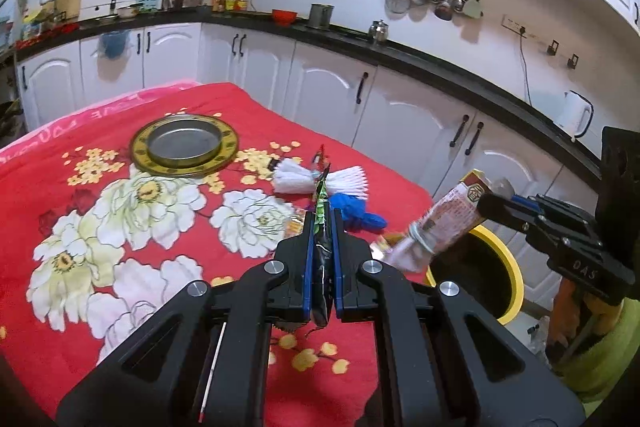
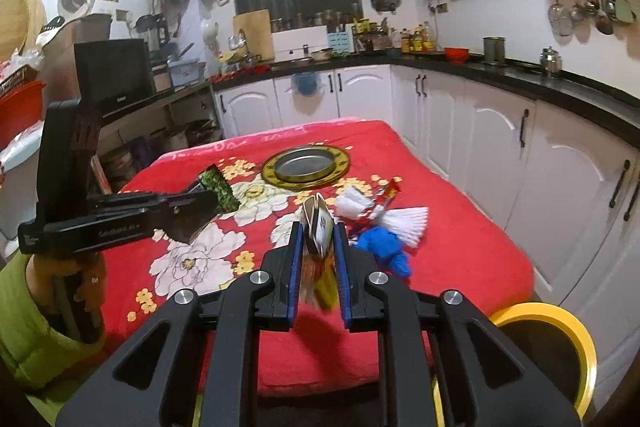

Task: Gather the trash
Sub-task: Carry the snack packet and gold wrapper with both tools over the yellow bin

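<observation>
My left gripper (image 1: pixel 323 223) is shut on a green and black snack wrapper (image 1: pixel 322 211) and holds it above the red floral cloth; it also shows in the right wrist view (image 2: pixel 208 201) with the wrapper (image 2: pixel 219 189). My right gripper (image 2: pixel 318 229) is shut on a crumpled pink and tan packet (image 2: pixel 318 223), which shows in the left wrist view (image 1: pixel 448 219) above the yellow-rimmed bin (image 1: pixel 508 267). More trash lies on the table: a white pleated paper piece (image 1: pixel 320 179), a blue glove-like item (image 1: pixel 358 213) and a red wrapper (image 2: pixel 386 197).
A round metal dish (image 1: pixel 185 143) with a gold rim sits mid-table on the red cloth (image 1: pixel 120 227). The yellow-rimmed bin (image 2: pixel 560 331) stands at the table's right front corner. White cabinets (image 1: pixel 400 119) under a black counter run behind and to the right.
</observation>
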The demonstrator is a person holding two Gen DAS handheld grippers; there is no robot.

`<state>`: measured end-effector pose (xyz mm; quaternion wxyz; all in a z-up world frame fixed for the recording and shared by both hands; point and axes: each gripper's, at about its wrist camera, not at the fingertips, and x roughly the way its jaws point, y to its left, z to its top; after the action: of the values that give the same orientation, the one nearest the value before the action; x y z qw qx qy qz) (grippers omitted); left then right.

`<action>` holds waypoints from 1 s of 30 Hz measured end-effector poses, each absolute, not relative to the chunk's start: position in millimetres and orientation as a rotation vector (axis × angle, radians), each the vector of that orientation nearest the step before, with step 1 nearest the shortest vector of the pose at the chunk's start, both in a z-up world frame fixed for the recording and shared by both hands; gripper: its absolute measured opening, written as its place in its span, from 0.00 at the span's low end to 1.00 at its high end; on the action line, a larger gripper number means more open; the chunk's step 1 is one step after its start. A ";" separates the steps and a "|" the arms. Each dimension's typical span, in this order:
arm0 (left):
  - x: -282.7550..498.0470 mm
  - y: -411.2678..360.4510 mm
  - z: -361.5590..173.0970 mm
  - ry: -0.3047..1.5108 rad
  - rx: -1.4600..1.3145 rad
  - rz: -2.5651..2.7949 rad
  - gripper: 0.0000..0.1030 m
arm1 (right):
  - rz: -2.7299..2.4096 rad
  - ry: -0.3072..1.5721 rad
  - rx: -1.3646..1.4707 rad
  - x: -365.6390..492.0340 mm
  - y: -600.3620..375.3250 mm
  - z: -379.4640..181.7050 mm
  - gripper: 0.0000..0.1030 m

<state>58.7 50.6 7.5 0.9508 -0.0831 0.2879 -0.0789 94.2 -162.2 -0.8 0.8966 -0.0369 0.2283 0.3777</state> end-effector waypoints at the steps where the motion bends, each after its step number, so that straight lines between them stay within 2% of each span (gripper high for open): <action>1: 59.4 47.6 7.5 0.588 -0.169 -0.168 0.04 | 0.772 0.469 -0.072 94.1 -166.7 -0.1 0.14; 30: 114.8 -112.8 9.2 0.613 -0.093 -0.467 0.04 | 0.405 0.413 0.070 114.9 -322.0 -2.1 0.14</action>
<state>114.8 -112.8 9.2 0.9256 -0.0452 0.2989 -0.2277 114.9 -322.0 -2.1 0.9579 0.0344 0.2034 0.1996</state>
